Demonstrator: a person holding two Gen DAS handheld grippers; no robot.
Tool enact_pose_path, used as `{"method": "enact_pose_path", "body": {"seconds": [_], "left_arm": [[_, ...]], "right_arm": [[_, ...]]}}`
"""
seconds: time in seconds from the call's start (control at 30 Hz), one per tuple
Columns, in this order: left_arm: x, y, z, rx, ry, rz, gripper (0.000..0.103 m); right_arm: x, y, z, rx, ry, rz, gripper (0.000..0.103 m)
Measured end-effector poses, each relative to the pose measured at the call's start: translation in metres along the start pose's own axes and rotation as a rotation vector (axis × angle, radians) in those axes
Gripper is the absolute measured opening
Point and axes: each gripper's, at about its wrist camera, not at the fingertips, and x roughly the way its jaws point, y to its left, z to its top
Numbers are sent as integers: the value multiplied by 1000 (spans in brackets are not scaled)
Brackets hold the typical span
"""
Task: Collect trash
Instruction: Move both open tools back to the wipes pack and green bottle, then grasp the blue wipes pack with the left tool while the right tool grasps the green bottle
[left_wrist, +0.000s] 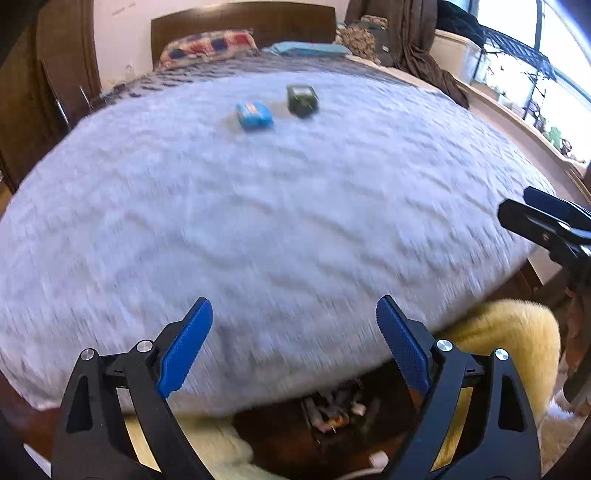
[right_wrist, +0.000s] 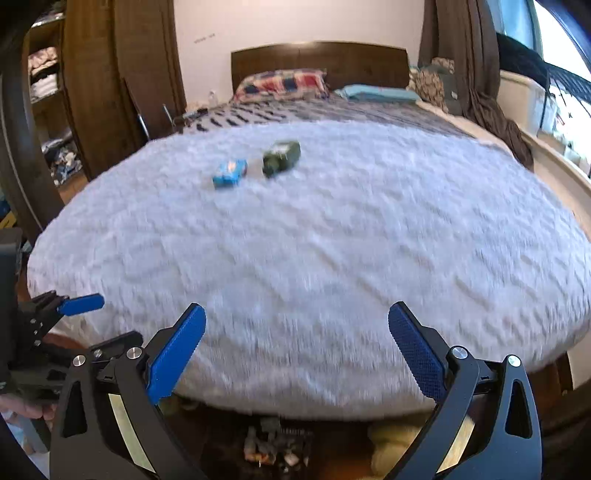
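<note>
Blue packet (left_wrist: 255, 115) and dark green packet (left_wrist: 302, 99) remain far off on the pale fleece-covered bed (left_wrist: 258, 221).
Left gripper (left_wrist: 295, 347) and right gripper (right_wrist: 297, 349) jaws gape, holding nothing; the small bin of litter (right_wrist: 275, 445) below looks partly filled.

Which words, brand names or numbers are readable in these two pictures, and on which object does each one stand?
None can be read.
Blue packet on the white blanket: it has a red and white print, too blurred to read.
Dark green packet: a pale label, too blurred to read.
Wall above the headboard: a small faint mark, too small to read.
</note>
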Motion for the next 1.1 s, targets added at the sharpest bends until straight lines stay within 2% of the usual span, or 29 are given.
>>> {"method": "enact_pose_path", "body": {"seconds": [0.1, 0.17, 0.37, 0.47, 0.57, 0.77, 0.87, 1.03, 1.1], "left_arm": [[10, 10, 28, -2, -31, 55, 86], [18, 20, 44, -3, -52, 90, 86], [51, 36, 94, -30, -80, 124, 86], [72, 42, 116, -47, -77, 95, 86], [93, 49, 134, -63, -60, 92, 86], [132, 57, 166, -84, -26, 89, 86], [148, 59, 177, -96, -12, 90, 86], [168, 62, 189, -106, 3, 86, 86], [177, 62, 194, -110, 13, 84, 86]], "right_arm": [[16, -4, 23, 9, -34, -24, 99], [36, -8, 41, 47, -43, -9, 99], [88, -6, 88, 78, -59, -10, 99], [117, -8, 115, 132, -42, 8, 99], [143, -2, 138, 114, -27, -9, 99], [205, 4, 176, 137, 53, -32, 99], [244, 8, 189, 148, 121, -31, 99], [284, 8, 195, 173, 202, -43, 98], [297, 5, 194, 181, 232, -63, 92]]}}
